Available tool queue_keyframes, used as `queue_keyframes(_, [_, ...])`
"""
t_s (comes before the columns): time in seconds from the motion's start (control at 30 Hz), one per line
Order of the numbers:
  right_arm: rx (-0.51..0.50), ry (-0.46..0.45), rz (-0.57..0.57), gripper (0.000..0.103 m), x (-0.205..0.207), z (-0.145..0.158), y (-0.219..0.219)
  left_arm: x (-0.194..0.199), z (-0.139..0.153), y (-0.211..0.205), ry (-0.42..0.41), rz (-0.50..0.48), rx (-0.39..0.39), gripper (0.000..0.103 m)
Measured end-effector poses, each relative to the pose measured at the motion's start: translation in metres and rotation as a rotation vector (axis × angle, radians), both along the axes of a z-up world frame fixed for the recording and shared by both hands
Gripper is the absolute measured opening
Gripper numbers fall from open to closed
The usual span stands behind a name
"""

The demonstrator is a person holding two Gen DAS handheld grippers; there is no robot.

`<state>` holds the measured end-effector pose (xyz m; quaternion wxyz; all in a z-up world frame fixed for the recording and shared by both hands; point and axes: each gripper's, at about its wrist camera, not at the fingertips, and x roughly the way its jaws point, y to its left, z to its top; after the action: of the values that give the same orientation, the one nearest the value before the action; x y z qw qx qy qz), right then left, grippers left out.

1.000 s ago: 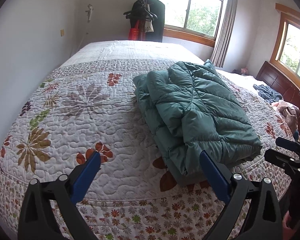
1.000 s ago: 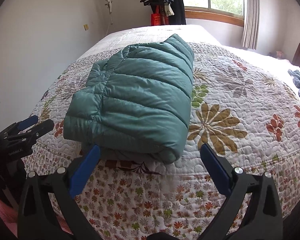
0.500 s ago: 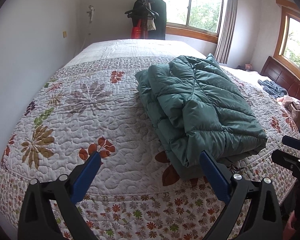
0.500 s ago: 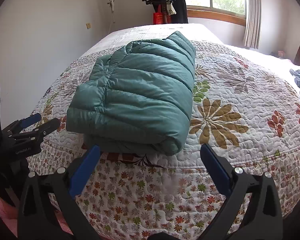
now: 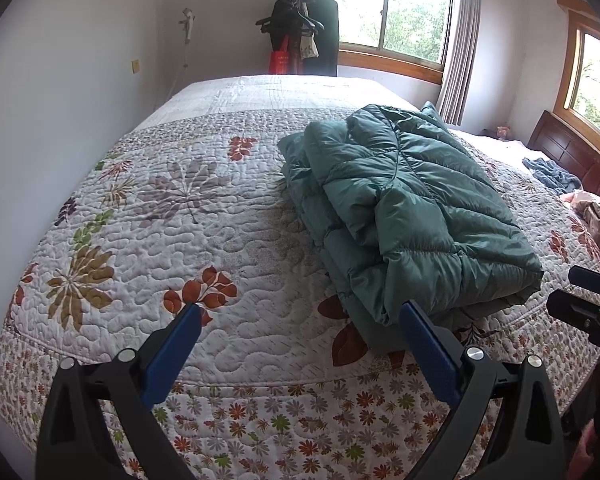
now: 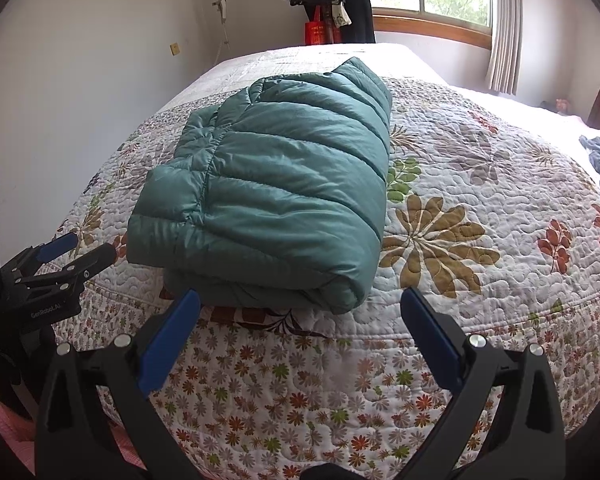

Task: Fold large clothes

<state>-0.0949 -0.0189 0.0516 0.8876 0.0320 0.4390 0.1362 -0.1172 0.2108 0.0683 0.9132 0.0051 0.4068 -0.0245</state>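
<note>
Item: teal puffer jacket [image 6: 276, 196], folded, near edge of bed [image 6: 480, 184]. Likely light, soft, slippery (springs open); grip thick folded edge. Left hand-held gripper [image 5: 296, 316] and right hand-held gripper [image 6: 300, 304]: spread wide, empty.

Teal quilted puffer jacket [image 6: 276, 200], folded into a thick bundle, near the bed's edge
</note>
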Motion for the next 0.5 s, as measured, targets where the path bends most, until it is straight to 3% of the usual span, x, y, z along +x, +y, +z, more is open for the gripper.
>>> queue_keyframes(0.5, [-0.004, 0.014, -0.001, 0.1, 0.0045, -0.0051, -0.0006, 0.0015, -0.0024, 0.0025, 0.008, 0.002, 0.0, 0.099])
